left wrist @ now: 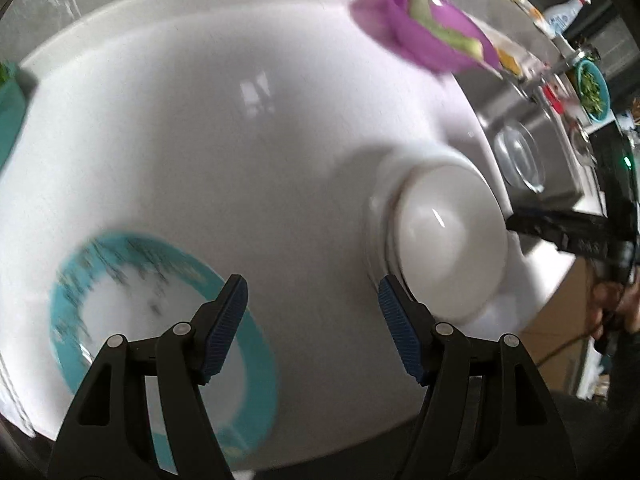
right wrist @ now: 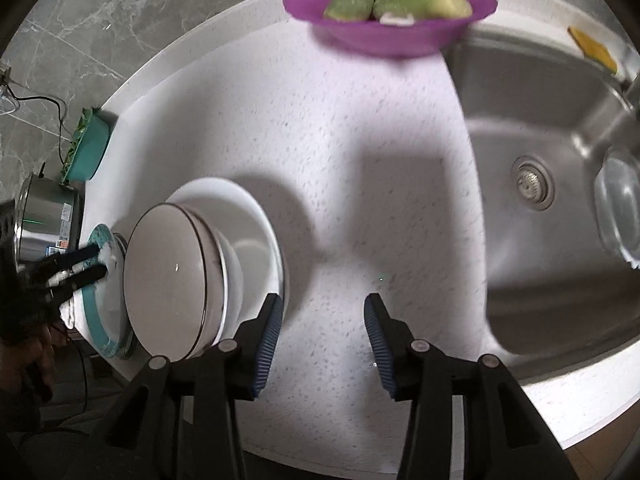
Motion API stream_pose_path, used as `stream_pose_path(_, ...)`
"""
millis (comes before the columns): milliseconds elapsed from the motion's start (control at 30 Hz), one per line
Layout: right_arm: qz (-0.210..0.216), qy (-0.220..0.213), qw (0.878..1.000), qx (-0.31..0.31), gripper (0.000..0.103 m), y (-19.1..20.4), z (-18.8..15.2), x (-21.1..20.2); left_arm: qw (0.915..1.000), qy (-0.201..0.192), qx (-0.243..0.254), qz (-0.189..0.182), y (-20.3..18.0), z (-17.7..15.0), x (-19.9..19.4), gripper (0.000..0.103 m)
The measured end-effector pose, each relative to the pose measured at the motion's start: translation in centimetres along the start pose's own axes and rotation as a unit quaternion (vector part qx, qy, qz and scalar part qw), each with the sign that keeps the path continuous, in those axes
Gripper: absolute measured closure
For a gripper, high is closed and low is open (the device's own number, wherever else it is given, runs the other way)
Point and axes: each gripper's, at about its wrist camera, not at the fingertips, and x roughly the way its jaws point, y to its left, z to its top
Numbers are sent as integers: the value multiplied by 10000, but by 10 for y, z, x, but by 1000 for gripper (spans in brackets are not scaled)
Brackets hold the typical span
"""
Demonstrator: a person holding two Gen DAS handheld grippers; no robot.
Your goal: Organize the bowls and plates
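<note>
Showing no legible writing, steel pot (right wrist: 48,216) label stickers stay blurred

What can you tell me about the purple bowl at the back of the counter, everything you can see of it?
The round purple plastic-looking bowl is shallow with a wide flared rim and stands upright on the white speckled countertop, at its far edge just left of the stainless steel sink. It holds pale green peeled vegetable pieces and a small white piece. Neither hand-held gripper touches it. In the left wrist view it is blurred.
</note>
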Motion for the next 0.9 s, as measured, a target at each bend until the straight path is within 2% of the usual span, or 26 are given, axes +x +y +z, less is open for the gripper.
stream_pose_path(167, 78, 138, 9997, -168, 56, 8, 2, 12, 9992, 289, -11, -292, -17, -25, 17, 37)
stream_pose_path(400, 71, 285, 9984, -481, 56, 8, 10, 23, 9986, 218, -428, -229, -11, -39, 23, 36)
stream_pose_path(733, 163, 402, 9949, -908, 56, 10, 19, 32, 9968, 88, -730, -300, -35, -48, 28, 34)
stream_pose_path(900, 224, 374, 9935, -1050, 56, 11, 26, 37, 9958, 156, -889, -128, -41, -47, 40, 35)
